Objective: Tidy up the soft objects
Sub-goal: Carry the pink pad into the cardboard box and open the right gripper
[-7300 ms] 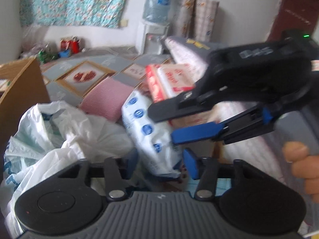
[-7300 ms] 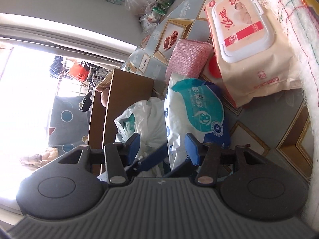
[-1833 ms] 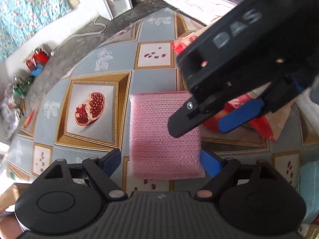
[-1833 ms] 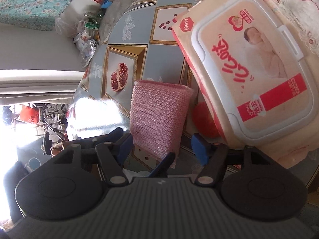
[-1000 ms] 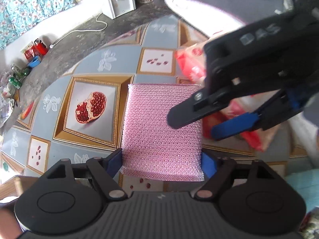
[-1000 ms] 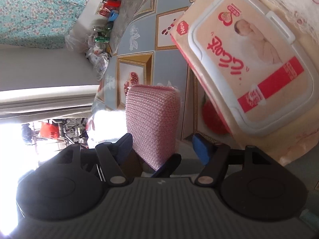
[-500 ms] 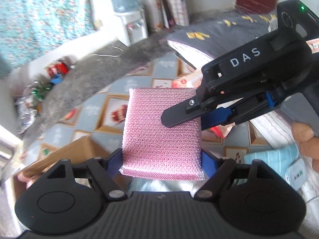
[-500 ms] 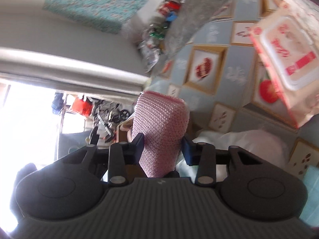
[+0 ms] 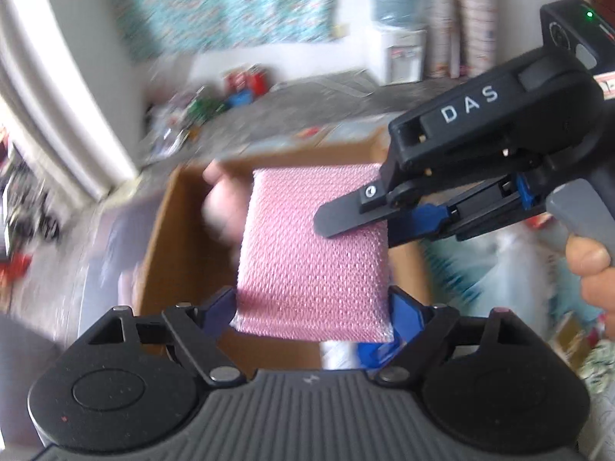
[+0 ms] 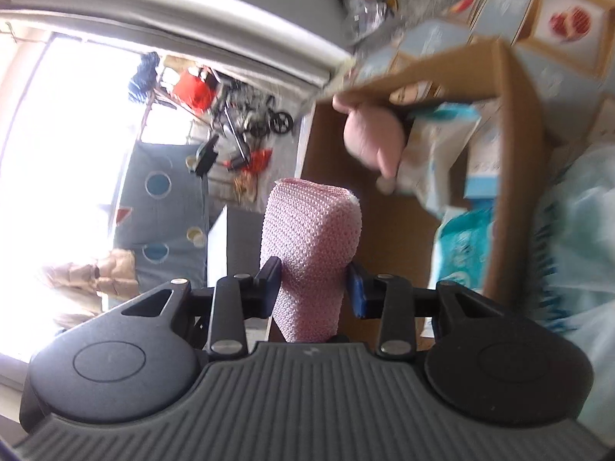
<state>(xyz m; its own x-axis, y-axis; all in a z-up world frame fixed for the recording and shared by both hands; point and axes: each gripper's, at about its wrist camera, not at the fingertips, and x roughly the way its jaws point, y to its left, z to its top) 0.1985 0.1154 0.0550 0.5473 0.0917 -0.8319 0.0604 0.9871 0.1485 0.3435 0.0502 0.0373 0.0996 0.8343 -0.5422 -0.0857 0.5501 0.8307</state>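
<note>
pink knitted pad (image 9: 313, 253) clenched widthwise in left hand-held gripper (image 9: 313, 309), right hand-held gripper (image 10: 312, 286) closing across its thickness, above cardboard box (image 9: 161, 238)

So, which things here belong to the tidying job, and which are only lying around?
Belong to the job:
- pink knitted rectangular pad, between the jaws of both grippers
- open brown cardboard box
- pink plush toy inside it

Lying about:
- white water dispenser
- red cans by the wall

Blown-out daylight, motion-blurred fisheye surroundings
</note>
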